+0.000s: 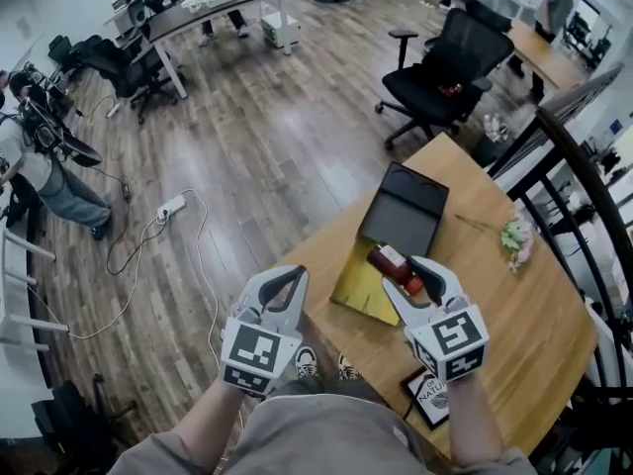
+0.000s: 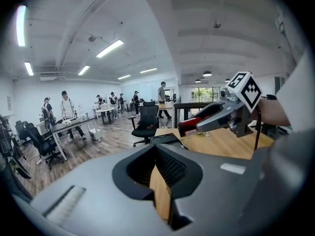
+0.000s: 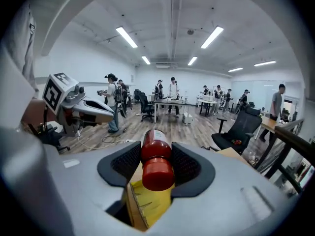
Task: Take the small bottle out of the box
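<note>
A small brown bottle [image 1: 392, 262] with a red cap is clamped between the jaws of my right gripper [image 1: 405, 274], just above the yellow inside [image 1: 358, 287] of the open box. In the right gripper view the bottle [image 3: 156, 163] lies cap-first toward the camera over yellow card [image 3: 147, 203]. The box's black lid [image 1: 404, 209] stands open beyond it. My left gripper [image 1: 296, 276] hovers at the table's left edge, jaws together and empty. From the left gripper view the right gripper [image 2: 193, 125] and the black box [image 2: 167, 138] both show.
On the wooden table [image 1: 495, 295] lie a sprig of flowers [image 1: 514, 236] at the right and a printed card [image 1: 430, 399] near me. A black railing [image 1: 584, 176] runs along the right. An office chair [image 1: 440, 67] stands beyond; a power strip [image 1: 170, 206] lies on the floor.
</note>
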